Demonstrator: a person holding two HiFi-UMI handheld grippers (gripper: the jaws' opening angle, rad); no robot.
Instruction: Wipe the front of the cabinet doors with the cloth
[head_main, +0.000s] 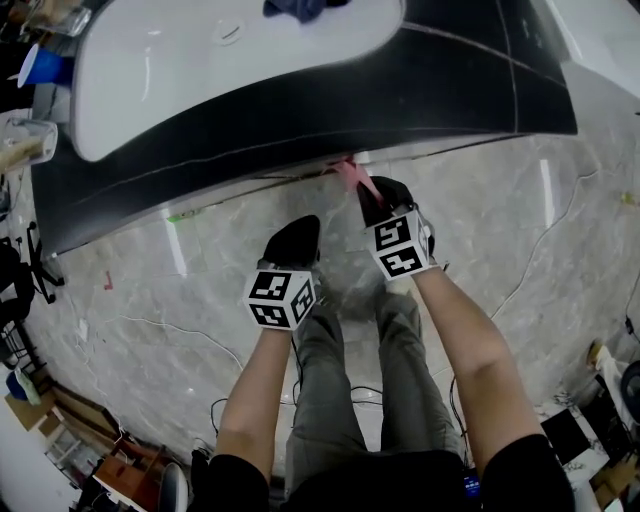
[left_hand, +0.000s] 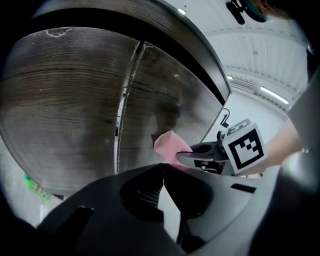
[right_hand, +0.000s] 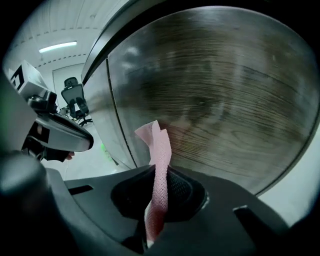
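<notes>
– Right gripper (right_hand: 159, 172) first: what has it got?
– Its jaws are pinched on the pink cloth (right_hand: 156, 145). The strip runs up from between them toward 12 o'clock. Its free end stands in front of the dark wood-grain cabinet door (right_hand: 215, 95), just right of the seam (right_hand: 119, 125) between the two doors. Whether the tip presses the wood or stops just short, I cannot tell.
– And from the head view?
– The cloth pokes out at 11 o'clock from that gripper's marker cube (head_main: 400, 247), right under the overhanging edge of the dark counter (head_main: 300, 120).
– The left gripper (left_hand: 162, 169)?
– Jaws brought together, nothing between them. It sits at about 8 o'clock of the right one, near the doors but apart from them. In its own view the cloth shows at 1 o'clock, beyond its tips.
– The arms?
– Both forearms are bare below black sleeves (head_main: 525, 475), reaching forward and down over grey trousers (head_main: 330, 390) and a marbled floor (head_main: 520, 230). The right forearm (head_main: 470, 350) stretches farther toward the cabinet than the left forearm (head_main: 250, 390).
</notes>
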